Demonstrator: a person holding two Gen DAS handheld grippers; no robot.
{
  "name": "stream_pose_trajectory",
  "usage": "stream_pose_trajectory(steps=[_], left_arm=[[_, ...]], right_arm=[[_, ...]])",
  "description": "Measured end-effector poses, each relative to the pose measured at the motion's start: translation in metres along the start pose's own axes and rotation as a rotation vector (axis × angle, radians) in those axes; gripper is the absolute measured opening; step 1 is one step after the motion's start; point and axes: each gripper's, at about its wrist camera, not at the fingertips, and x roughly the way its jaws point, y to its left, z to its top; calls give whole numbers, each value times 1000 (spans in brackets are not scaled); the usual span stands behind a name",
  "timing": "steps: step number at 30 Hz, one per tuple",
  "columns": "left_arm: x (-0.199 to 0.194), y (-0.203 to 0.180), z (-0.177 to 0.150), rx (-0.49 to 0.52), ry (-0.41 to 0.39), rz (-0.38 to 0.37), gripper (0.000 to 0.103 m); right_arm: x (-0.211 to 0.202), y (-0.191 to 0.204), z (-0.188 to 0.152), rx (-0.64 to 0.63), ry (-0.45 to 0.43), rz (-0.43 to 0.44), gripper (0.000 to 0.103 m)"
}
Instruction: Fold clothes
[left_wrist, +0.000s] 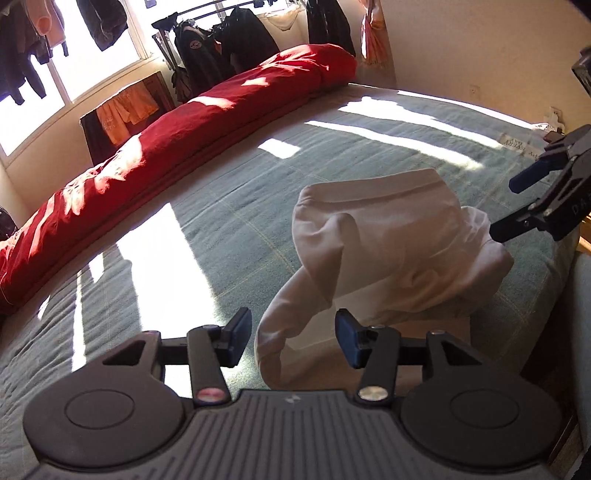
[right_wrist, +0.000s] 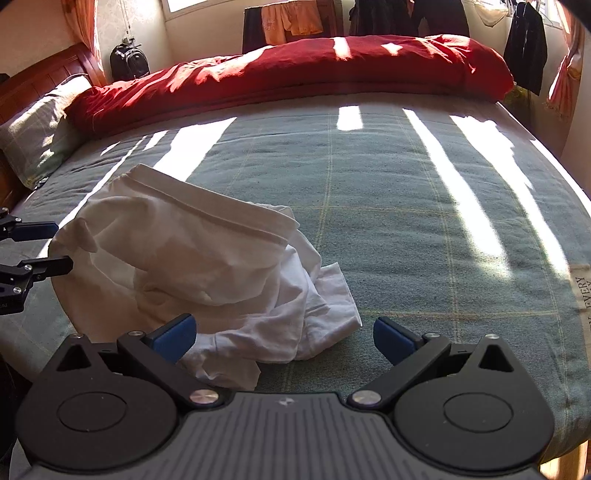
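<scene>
A white garment (left_wrist: 388, 251) lies crumpled in a heap on the grey-green bed cover (left_wrist: 236, 206), its ribbed hem toward the far side. In the left wrist view my left gripper (left_wrist: 293, 338) is open, its blue pads on either side of a loose end of the cloth, holding nothing. My right gripper (left_wrist: 504, 208) shows at the right edge of that view, open beside the heap. In the right wrist view the garment (right_wrist: 192, 258) sits left of centre, my right gripper (right_wrist: 284, 338) is open just above its near edge, and the left gripper (right_wrist: 61, 245) is open at the far left.
A rolled red duvet (right_wrist: 295, 70) lies along the far side of the bed, with a pillow (right_wrist: 40, 125) at the left by the wooden headboard. Dark and orange clothes hang on a rack (left_wrist: 221, 40) by the window. Sunlit stripes cross the bed cover (right_wrist: 424, 206).
</scene>
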Motion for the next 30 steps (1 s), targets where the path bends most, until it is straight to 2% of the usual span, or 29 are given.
stream_pose_trajectory(steps=[4, 5, 6, 9, 12, 14, 17, 21, 30], left_arm=[[32, -10, 12, 72, 41, -32, 51], [37, -12, 14, 72, 59, -30, 41], [37, -14, 14, 72, 61, -27, 21], [30, -15, 14, 61, 47, -13, 10], [9, -7, 8, 16, 12, 34, 7], [-8, 7, 2, -33, -1, 92, 7], [-27, 30, -12, -110, 18, 153, 5], [-39, 51, -38, -193, 73, 191, 5], [-24, 69, -82, -342, 177, 184, 5]], right_arm=[[0, 1, 0, -1, 4, -4, 103], [0, 0, 0, 1, 3, -4, 103], [0, -1, 0, 3, 3, -4, 103], [0, -3, 0, 10, 2, -4, 103], [0, -5, 0, 16, 1, -5, 103], [0, -6, 0, 21, 0, -5, 103], [-1, -8, 0, 28, -1, -5, 103], [1, -1, 2, 9, -3, 11, 103], [-1, 23, 9, -79, -15, 27, 103]])
